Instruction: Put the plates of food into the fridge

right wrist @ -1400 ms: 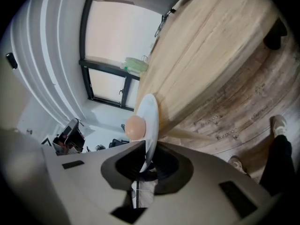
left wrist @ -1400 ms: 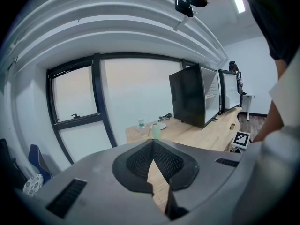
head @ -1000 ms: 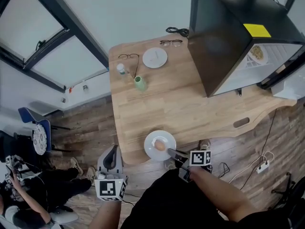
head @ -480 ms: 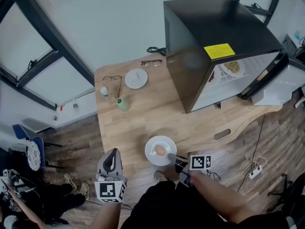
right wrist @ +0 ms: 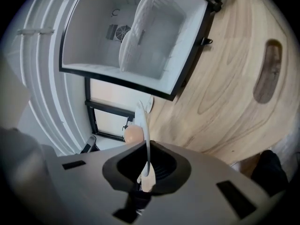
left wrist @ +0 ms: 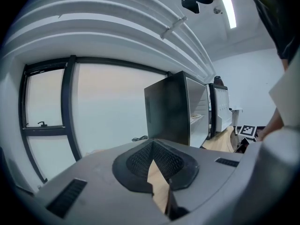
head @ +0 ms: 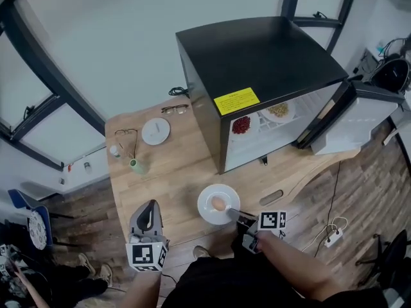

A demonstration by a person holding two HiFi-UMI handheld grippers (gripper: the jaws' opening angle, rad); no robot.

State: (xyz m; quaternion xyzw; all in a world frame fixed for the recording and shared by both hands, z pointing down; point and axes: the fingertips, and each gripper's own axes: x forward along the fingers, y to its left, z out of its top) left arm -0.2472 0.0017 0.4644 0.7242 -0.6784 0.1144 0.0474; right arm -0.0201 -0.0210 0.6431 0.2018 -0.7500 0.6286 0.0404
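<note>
Right gripper (head: 236,215) jaws pinched the near rim of one white plate (head: 207,196). The plate lay face up at the tabletop's (head: 173,172) near edge, one egg (head: 218,203) aboard. Left gripper (head: 149,214) jaws were pressed together, empty. Fridge (head: 257,63) door (head: 359,117) stood wide. Two plates sat inside: red food plate (head: 241,125), pale food plate (head: 277,110). Bare tabletop lay between.

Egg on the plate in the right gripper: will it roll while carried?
Likely, if tilted: the egg is round and seems loose on a smooth, shallow plate. The right gripper pinches only one rim edge, so the plate may sag. Probably fragile if it drops.
</note>
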